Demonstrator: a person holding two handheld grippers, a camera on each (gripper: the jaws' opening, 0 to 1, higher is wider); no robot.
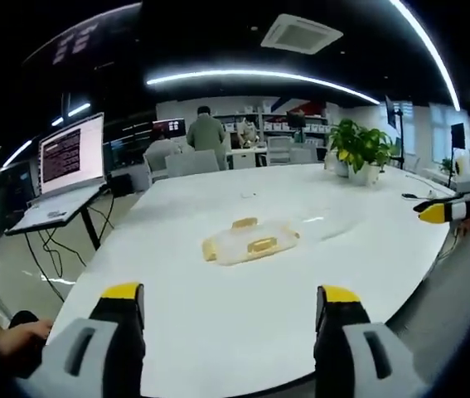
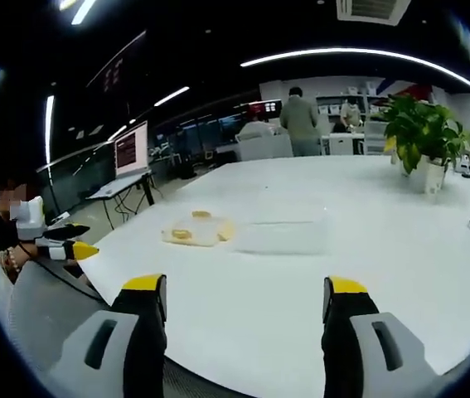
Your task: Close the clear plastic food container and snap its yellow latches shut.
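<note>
left of the plant (image 1: pixel 359 149) a laptop (image 1: pixel 70 162) sits on a stand. the left tongs (image 1: pixel 230 303) and right tongs (image 2: pixel 245 290) both gape wide, holding nothing, well short of the container (image 1: pixel 247 240), which lies mid-tabletop (image 1: pixel 176 315), its lid (image 2: pixel 280 236) open beside it.
</note>
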